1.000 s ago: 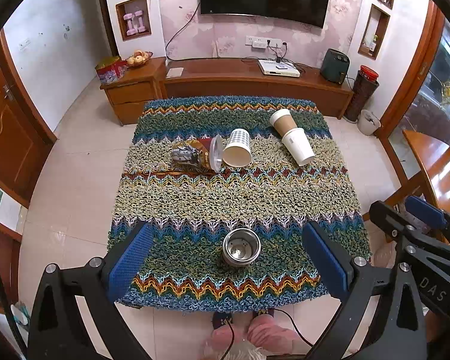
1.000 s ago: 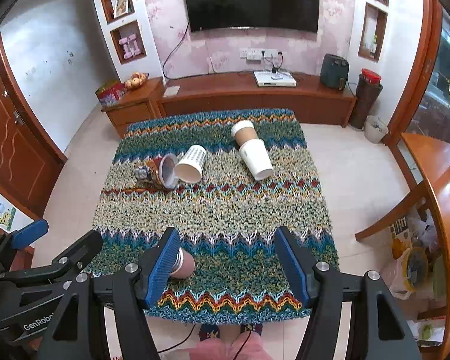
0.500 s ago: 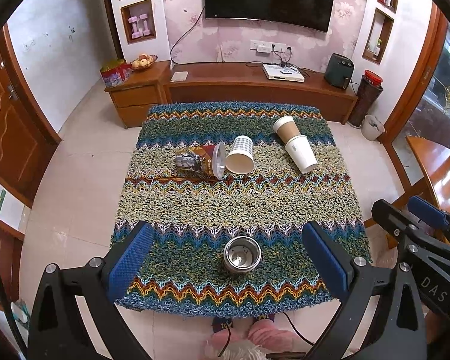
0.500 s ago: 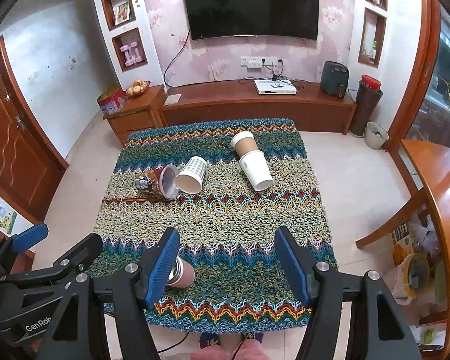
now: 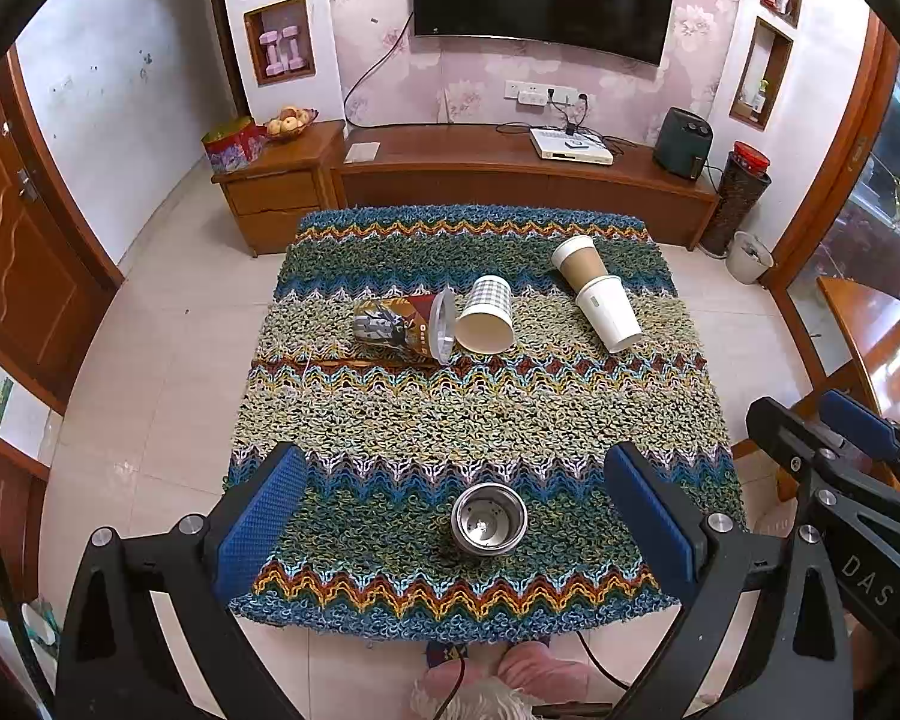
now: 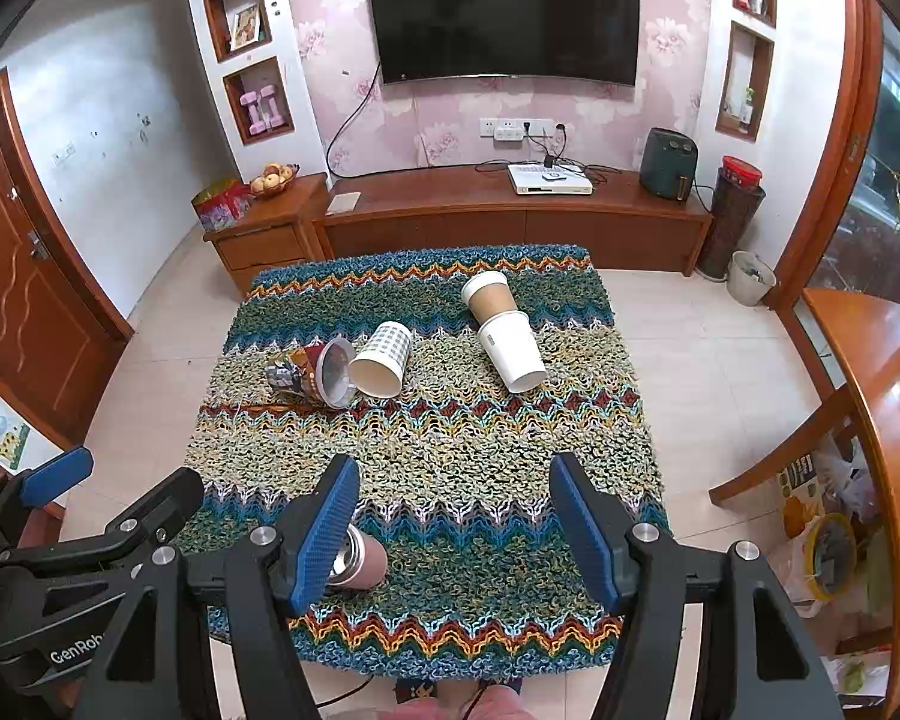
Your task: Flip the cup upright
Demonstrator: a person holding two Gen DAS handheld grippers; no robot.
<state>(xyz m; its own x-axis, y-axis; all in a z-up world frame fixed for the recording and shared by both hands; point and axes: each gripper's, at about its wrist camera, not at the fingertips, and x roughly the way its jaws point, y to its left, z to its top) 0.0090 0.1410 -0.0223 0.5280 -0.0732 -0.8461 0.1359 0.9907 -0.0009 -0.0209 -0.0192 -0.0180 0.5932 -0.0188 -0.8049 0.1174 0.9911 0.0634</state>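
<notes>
Your left gripper [image 5: 453, 525] has its fingers spread wide with nothing held; the steel cup [image 5: 489, 519] stands mouth-up between them near the tabletop's near edge, touching neither pad. In the right wrist view your right gripper [image 6: 456, 531] is equally wide open and holds nothing; its left blue ribbed pad covers part of that cup [image 6: 360, 561], so only a pinkish side wall and steel rim show. The tabletop [image 5: 390, 420] is fully under a looped knit zigzag cloth, so its own surface can't be made out. Toward the far half, four lie on their sides: a printed cup with a clear lid [image 5: 405, 324], touching a checked paper cup [image 5: 487, 315]; toward the far right corner a brown sleeved cup [image 5: 579, 261] butts against a plain white cup [image 5: 609, 312].
</notes>
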